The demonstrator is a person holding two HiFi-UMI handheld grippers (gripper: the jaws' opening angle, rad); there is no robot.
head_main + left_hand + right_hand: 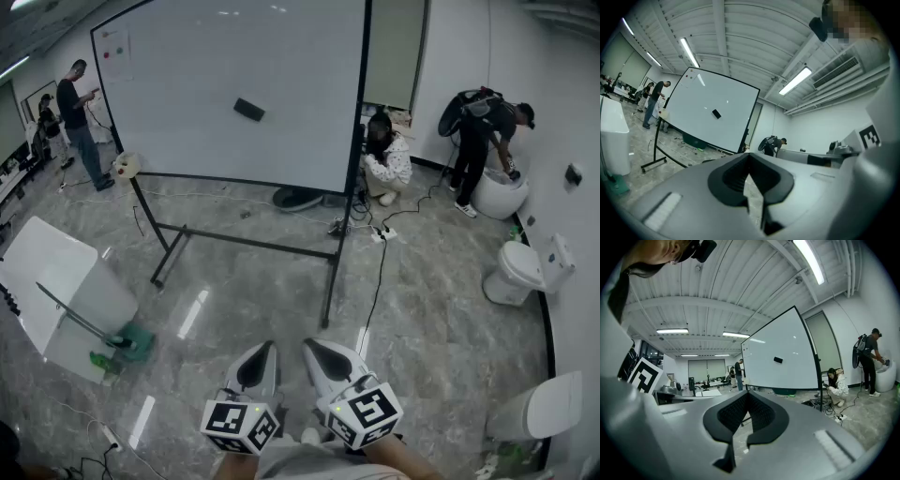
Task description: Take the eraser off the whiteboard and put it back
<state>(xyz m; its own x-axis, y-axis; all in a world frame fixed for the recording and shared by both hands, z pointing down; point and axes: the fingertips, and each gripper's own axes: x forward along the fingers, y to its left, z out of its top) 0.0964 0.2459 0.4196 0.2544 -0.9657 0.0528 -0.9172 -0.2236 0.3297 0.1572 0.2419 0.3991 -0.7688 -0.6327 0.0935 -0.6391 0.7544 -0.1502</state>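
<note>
Facing whiteboard [187,94] eraser [248,110], left gripper [269,349] and right gripper [310,347] sit closed; notes [113,47] seemingly illegible.

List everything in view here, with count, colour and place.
whiteboard: one, white on a black stand, centre back
eraser: one, black, stuck on the whiteboard
people: four; two standing far left, one crouching right of the whiteboard, one bending at far right
toilets: three, it seems, white, along the right wall
power strip: one, white, on the floor by the crouching person, with black cables
panel: one, white, tilted, on the floor at left
left gripper: one, grey, bottom centre, jaws together, empty
right gripper: one, grey, beside it, jaws together, empty
</note>
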